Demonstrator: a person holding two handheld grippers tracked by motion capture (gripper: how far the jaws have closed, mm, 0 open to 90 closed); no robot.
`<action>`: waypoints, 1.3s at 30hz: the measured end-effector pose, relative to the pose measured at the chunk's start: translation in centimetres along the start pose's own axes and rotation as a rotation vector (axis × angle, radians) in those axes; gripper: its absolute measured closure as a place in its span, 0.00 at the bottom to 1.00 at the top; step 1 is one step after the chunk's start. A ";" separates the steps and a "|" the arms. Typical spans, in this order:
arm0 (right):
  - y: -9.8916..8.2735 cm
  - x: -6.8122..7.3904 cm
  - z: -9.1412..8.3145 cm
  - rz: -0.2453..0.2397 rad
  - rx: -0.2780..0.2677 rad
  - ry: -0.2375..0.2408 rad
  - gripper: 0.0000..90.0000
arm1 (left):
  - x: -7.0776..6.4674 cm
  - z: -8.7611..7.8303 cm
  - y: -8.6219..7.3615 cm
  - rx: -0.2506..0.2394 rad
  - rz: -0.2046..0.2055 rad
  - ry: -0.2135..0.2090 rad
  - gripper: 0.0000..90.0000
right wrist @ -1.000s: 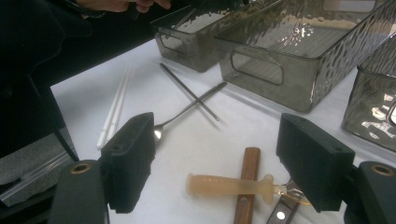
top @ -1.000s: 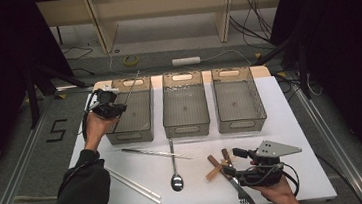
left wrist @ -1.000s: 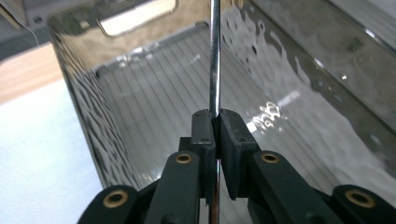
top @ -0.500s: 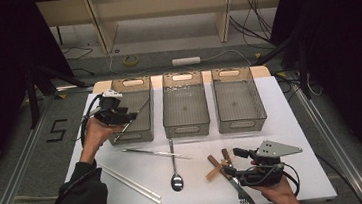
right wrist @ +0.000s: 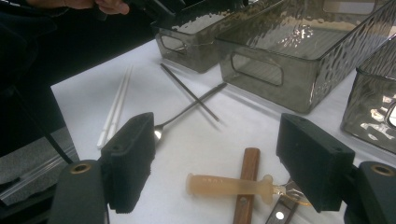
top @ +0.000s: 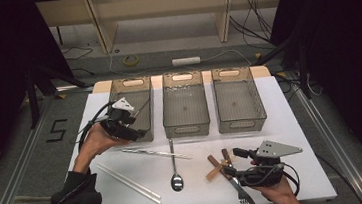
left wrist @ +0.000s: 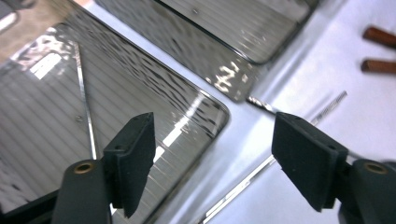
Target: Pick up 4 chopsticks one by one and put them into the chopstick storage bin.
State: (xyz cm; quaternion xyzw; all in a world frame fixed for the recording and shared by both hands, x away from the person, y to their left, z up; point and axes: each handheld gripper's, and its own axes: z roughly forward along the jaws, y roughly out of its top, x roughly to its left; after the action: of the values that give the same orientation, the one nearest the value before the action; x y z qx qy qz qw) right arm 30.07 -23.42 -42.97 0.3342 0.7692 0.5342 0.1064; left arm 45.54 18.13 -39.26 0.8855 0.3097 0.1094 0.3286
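The left tool (top: 139,131) hangs over the near right corner of the left bin (top: 140,88), one of three see-through bins in a row at the back of the white counter (top: 291,121). Its two black jaws have just been opening and now stand wide apart, with nothing between them. In the left gripper view a thin metal stick (left wrist: 84,100) lies inside that bin, on the ribbed bottom, well below the jaws. The middle bin (top: 181,77) and the right bin (top: 234,76) stand just beside it. The right tool (top: 230,158) sits low near the front right of the counter. Its jaws are also wide apart and hold nothing. In the right gripper view a wooden handle (right wrist: 246,186) lies on the counter between its jaws, and a pale yellowish handle (right wrist: 224,183) lies across it like a cross. A fork (top: 240,191) lies close to the right hand (top: 278,193). More to the middle of the counter, a spoon (top: 175,170) lies pointing at the middle bin, and a thin metal rod (top: 156,152) crosses its handle. Two white chopsticks (top: 129,182) lie side by side near the front left, close to the person's dark sleeve (top: 73,203).
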 end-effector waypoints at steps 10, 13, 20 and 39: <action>0.0 0.0 0.0 0.000 0.000 0.001 0.32 | -2.2 0.8 0.2 0.076 0.106 -0.065 0.32; 0.0 0.0 0.0 0.000 0.000 0.000 0.32 | -2.6 1.1 0.3 0.088 0.124 -0.080 0.32; 0.0 0.0 0.0 -0.005 -0.002 -0.001 0.32 | -3.6 2.1 0.0 0.137 0.173 -0.109 0.32; 0.0 0.0 0.0 -0.007 0.002 0.003 0.32 | -3.4 6.2 -1.3 0.291 0.234 -0.125 0.46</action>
State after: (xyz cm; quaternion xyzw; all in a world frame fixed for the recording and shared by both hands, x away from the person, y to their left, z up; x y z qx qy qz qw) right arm 30.05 -23.37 -42.95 0.3310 0.7710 0.5335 0.1065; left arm 44.69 13.62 -44.82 0.9587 0.1961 0.0455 0.2009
